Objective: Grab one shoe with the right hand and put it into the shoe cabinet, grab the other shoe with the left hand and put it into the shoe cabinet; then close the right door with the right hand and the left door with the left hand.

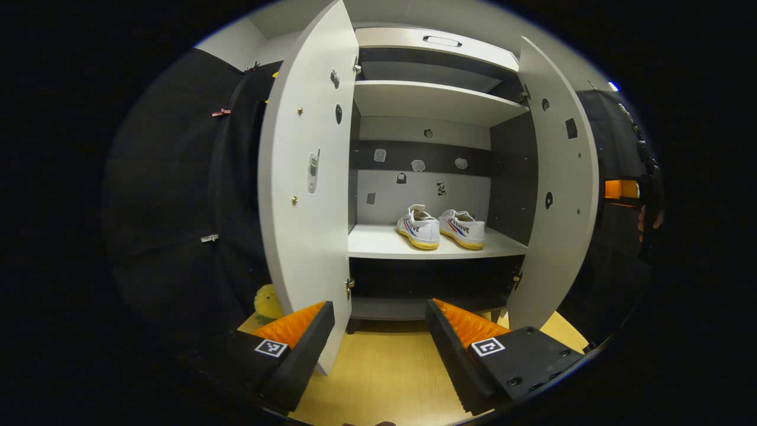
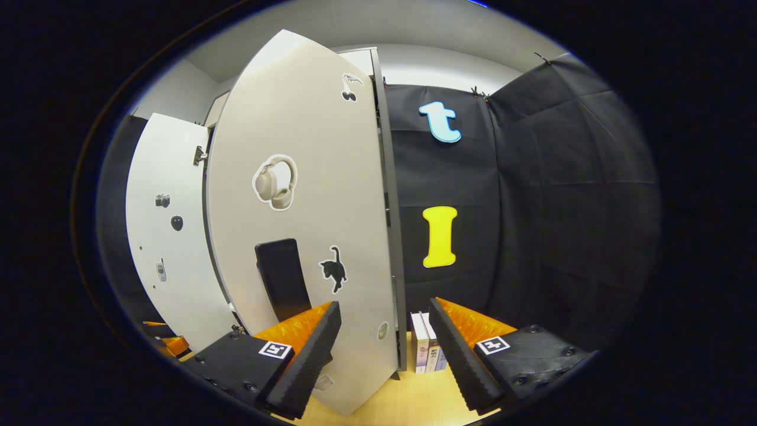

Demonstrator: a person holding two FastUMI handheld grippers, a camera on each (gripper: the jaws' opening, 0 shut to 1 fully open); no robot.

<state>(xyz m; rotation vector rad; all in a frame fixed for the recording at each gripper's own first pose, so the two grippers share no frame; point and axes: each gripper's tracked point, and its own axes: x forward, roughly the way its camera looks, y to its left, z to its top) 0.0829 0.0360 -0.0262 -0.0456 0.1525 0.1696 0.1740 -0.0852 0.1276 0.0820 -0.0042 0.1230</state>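
Two white shoes (image 1: 419, 228) (image 1: 463, 228) with yellow soles stand side by side on the shoe cabinet's lower shelf (image 1: 378, 244). Both doors stand open: the left door (image 1: 307, 195) and the right door (image 1: 562, 189). My left gripper (image 1: 379, 307) is open and holds nothing, low in front of the cabinet, with the left door's bottom edge beside its left finger. My right gripper (image 2: 385, 307) is open, close to the outer face of the right door (image 2: 307, 195), near its dark handle patch (image 2: 281, 278). It also appears far right, orange (image 1: 621, 189), in a hand (image 1: 649, 219).
The cabinet's upper shelf (image 1: 432, 100) is bare. Several books (image 2: 427, 350) stand on the wooden floor (image 1: 384, 373) beside the cabinet's right side. A yellow-green object (image 1: 267, 303) lies behind the left door. Black cloth walls close in on both sides. The left door (image 2: 168, 236) shows beyond the right one.
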